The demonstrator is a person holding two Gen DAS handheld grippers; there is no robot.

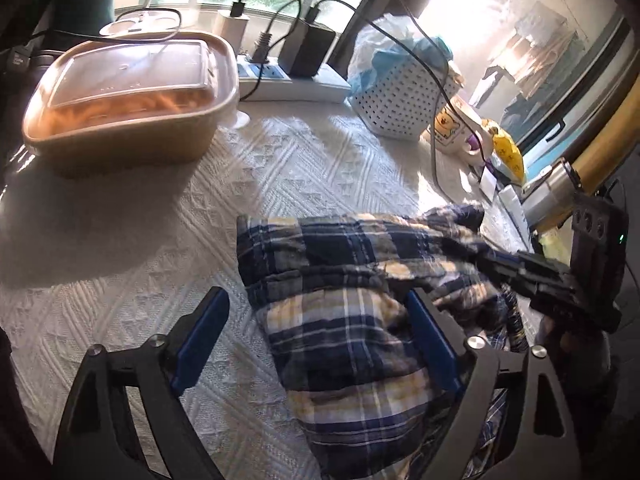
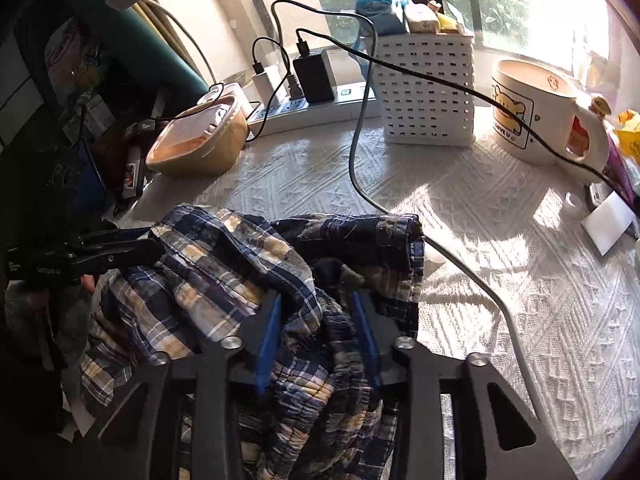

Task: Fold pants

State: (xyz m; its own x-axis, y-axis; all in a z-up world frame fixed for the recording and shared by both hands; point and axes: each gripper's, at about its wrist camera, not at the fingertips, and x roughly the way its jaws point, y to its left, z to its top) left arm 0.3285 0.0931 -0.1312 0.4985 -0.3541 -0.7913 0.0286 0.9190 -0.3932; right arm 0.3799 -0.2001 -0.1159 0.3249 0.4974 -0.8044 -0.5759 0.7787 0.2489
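The pants point(image 1: 348, 296) are blue, navy and cream plaid, lying bunched on a white textured tablecloth point(image 1: 160, 240). My left gripper point(image 1: 316, 304) is open, its blue pads wide apart, with the right pad against the cloth and the left over bare tablecloth. In the right wrist view the pants point(image 2: 248, 276) are crumpled in a heap. My right gripper point(image 2: 316, 308) is shut on a gathered fold of the pants near the elastic waistband point(image 2: 320, 384). The right gripper also shows in the left wrist view point(image 1: 500, 264), and the left gripper in the right wrist view point(image 2: 156, 246).
A tan lidded food container point(image 1: 128, 100) sits at the back left. A power strip point(image 1: 292, 80) with chargers, a white perforated basket point(image 1: 404, 96) and a bear mug point(image 2: 536, 112) line the back. A grey cable point(image 2: 360, 152) runs across the cloth beside the pants.
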